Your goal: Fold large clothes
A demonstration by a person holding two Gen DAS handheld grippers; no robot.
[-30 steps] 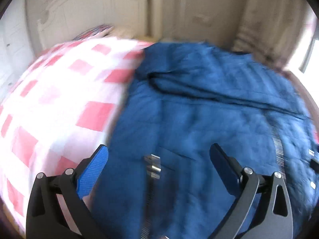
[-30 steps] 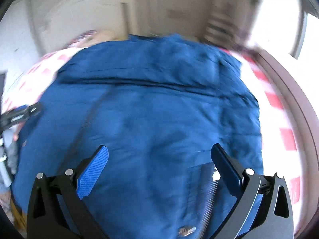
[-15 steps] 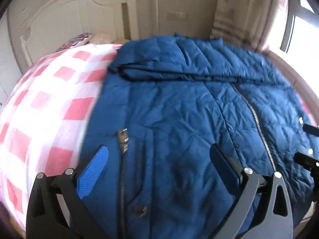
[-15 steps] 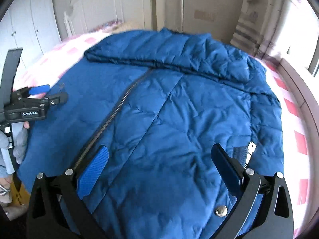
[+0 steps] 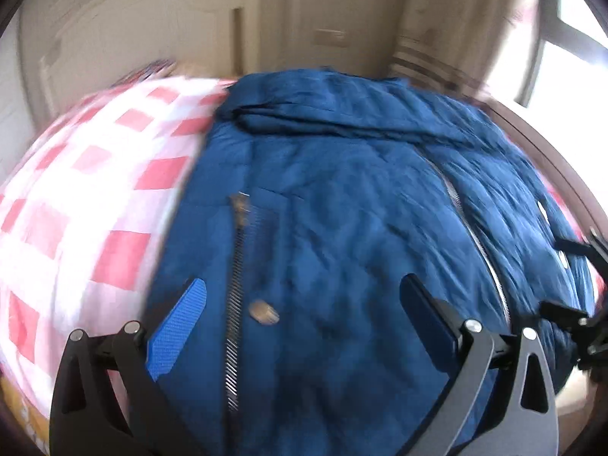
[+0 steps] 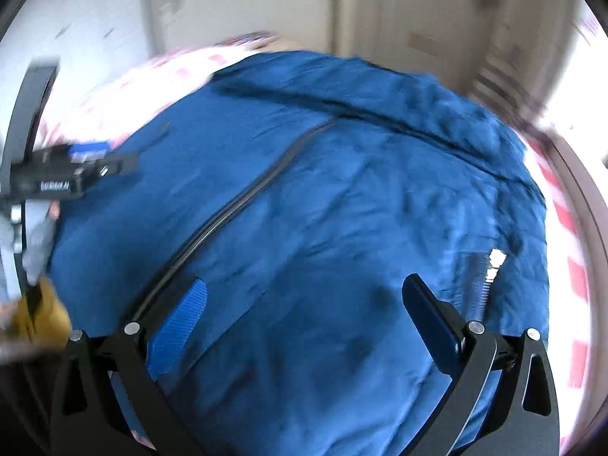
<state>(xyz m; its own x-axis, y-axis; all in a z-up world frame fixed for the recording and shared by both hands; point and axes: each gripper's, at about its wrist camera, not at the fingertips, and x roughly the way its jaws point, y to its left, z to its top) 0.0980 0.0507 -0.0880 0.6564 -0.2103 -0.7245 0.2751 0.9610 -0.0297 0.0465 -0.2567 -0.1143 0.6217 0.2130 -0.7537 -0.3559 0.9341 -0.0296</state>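
Observation:
A large blue quilted jacket (image 5: 342, 228) lies spread front-up on a bed, its centre zipper (image 5: 475, 235) running down the right part. A pocket zipper (image 5: 235, 304) and a snap button (image 5: 264, 311) lie between my left fingers. My left gripper (image 5: 304, 319) is open and empty just above the jacket's left hem area. In the right wrist view the jacket (image 6: 323, 209) fills the frame, and my right gripper (image 6: 304, 315) is open and empty above its right side, near a pocket zipper pull (image 6: 494, 262). Both views are motion-blurred.
The bed has a pink and white checked cover (image 5: 95, 197) and a white headboard (image 5: 133, 45). A curtain and window (image 5: 562, 38) are at the right. A dark bed rim (image 5: 562, 174) curves along the right side. The left gripper shows in the right wrist view (image 6: 68, 174).
Both grippers have moved a little closer and lower over the jacket's near hem. Both stay open and empty. The jacket has not moved.

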